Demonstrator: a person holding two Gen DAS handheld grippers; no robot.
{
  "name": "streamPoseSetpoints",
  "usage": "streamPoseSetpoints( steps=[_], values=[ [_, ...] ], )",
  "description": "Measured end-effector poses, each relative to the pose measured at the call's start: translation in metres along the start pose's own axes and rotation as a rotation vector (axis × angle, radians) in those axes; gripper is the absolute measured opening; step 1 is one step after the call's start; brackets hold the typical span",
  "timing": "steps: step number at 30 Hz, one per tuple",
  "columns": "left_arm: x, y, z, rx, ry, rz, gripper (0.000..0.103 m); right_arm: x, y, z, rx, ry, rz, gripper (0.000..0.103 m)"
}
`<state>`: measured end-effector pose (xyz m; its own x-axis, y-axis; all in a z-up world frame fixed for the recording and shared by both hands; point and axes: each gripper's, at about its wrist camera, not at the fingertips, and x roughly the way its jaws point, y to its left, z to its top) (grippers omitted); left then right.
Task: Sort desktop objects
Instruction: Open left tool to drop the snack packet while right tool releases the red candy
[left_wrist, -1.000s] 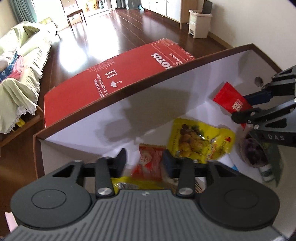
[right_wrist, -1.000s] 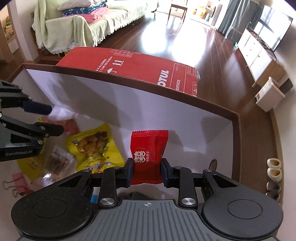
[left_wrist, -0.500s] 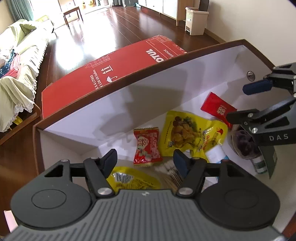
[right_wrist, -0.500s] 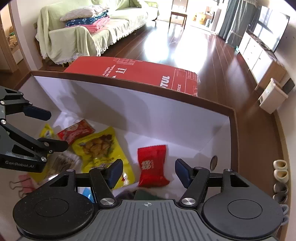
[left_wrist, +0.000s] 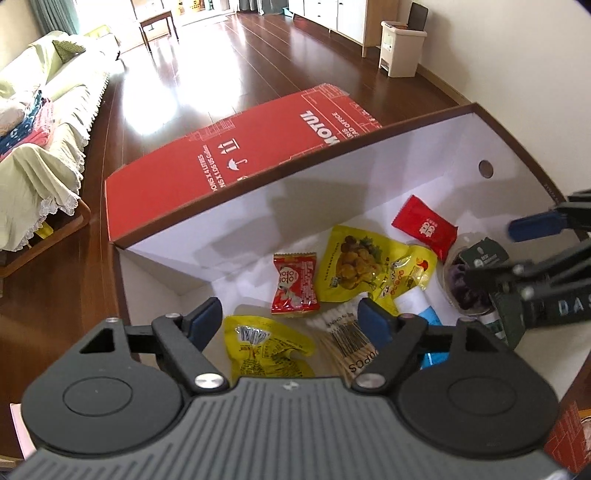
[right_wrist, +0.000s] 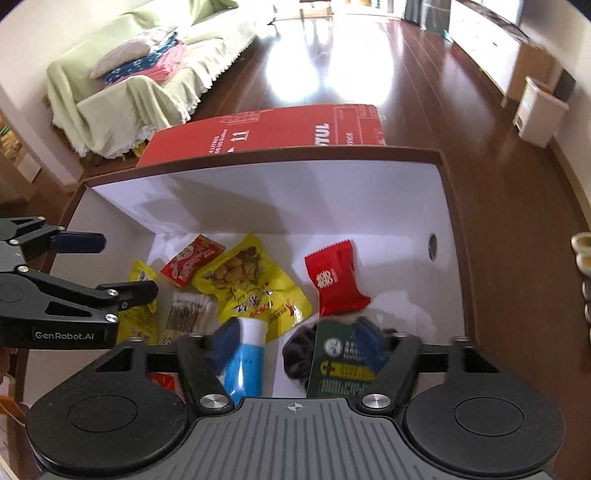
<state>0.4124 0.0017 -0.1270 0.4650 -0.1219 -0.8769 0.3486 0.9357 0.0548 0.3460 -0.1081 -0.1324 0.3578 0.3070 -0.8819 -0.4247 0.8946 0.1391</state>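
Observation:
A white-lined cardboard box (left_wrist: 369, 177) (right_wrist: 258, 192) holds the sorted items. A small red snack packet (left_wrist: 295, 282) (right_wrist: 192, 260) and a big yellow snack bag (left_wrist: 365, 267) (right_wrist: 251, 284) lie on its floor. A red packet (left_wrist: 424, 227) (right_wrist: 334, 282) lies further right. Nearer me are a yellow packet (left_wrist: 266, 350), a cotton swab pack (left_wrist: 347, 343), a blue-white tube (right_wrist: 247, 354) and a dark green pack (right_wrist: 343, 358). My left gripper (left_wrist: 290, 317) (right_wrist: 110, 266) hangs open above the box's left side, holding nothing. My right gripper (right_wrist: 299, 336) (left_wrist: 513, 251) is open over the right side.
The box's red outer flap (left_wrist: 258, 147) (right_wrist: 258, 136) hangs over the far side. Beyond it lies dark wooden floor, with a covered sofa (right_wrist: 129, 85) on the left and a beige bin (left_wrist: 402, 48) by the far wall. Small cups (right_wrist: 583, 251) stand at the right edge.
Both grippers opened: the left let go of the small red snack packet, the right let go of the red packet. Both packets now lie in the box and the grippers have drawn back.

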Motion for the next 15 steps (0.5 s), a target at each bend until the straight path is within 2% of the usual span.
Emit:
streamPoseSetpoints(
  steps=[9, 15],
  values=[
    [-0.031, -0.003, -0.004, -0.035, -0.018, 0.019, 0.085, -0.025, 0.011, -0.011, 0.013, 0.017, -0.057, 0.09],
    [-0.052, -0.006, -0.012, -0.045, -0.021, 0.036, 0.087, -0.041, 0.02, -0.021, 0.013, 0.017, -0.061, 0.09]
  ],
)
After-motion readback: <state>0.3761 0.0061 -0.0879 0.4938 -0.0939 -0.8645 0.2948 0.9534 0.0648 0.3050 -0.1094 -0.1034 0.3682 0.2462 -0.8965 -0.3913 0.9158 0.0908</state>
